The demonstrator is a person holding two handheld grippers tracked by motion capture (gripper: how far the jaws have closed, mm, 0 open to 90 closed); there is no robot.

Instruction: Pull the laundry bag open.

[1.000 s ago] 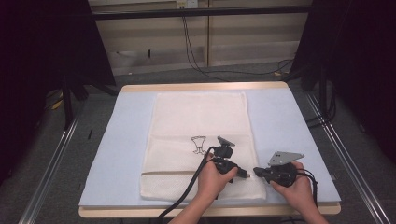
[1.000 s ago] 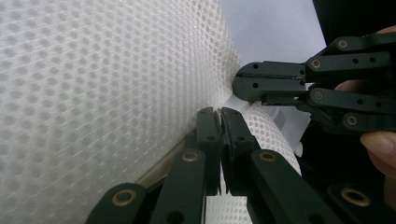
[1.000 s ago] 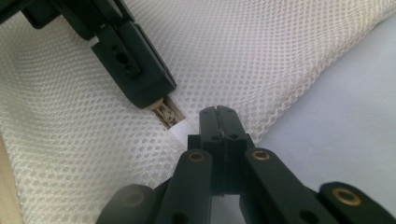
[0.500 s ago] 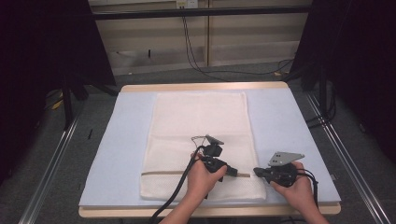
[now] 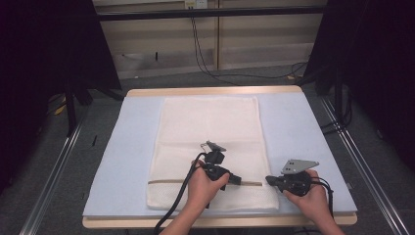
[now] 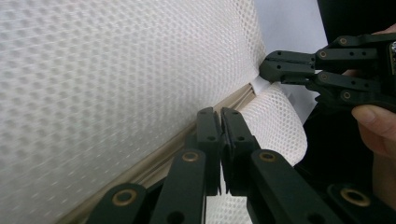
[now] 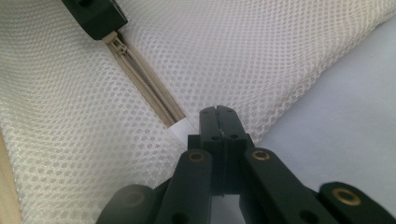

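Observation:
A white mesh bag (image 5: 210,127) lies flat on the pale blue mat (image 5: 313,127), and a beige zipper (image 5: 161,181) crosses its near end. My left gripper (image 5: 239,179) lies over the zipper, shut (image 6: 220,122) on the zipper pull (image 7: 116,44). My right gripper (image 5: 269,180) is at the bag's right edge. It is shut (image 7: 218,112) on the mesh at the zipper's end, beside a white tab (image 7: 180,128). The left gripper view has the right gripper (image 6: 266,70) pinching that corner. The two grippers face each other, a short length of zipper (image 7: 149,88) between them.
The mat covers a wooden table whose edge (image 5: 210,91) runs along the far side. Metal rails (image 5: 58,161) flank the table on both sides. A black cable (image 5: 176,205) trails from the left gripper toward the near edge. Bare mat lies left and right of the bag.
The left gripper has slid left along the zipper line, away from the right gripper. The right gripper has stayed at the bag's right edge.

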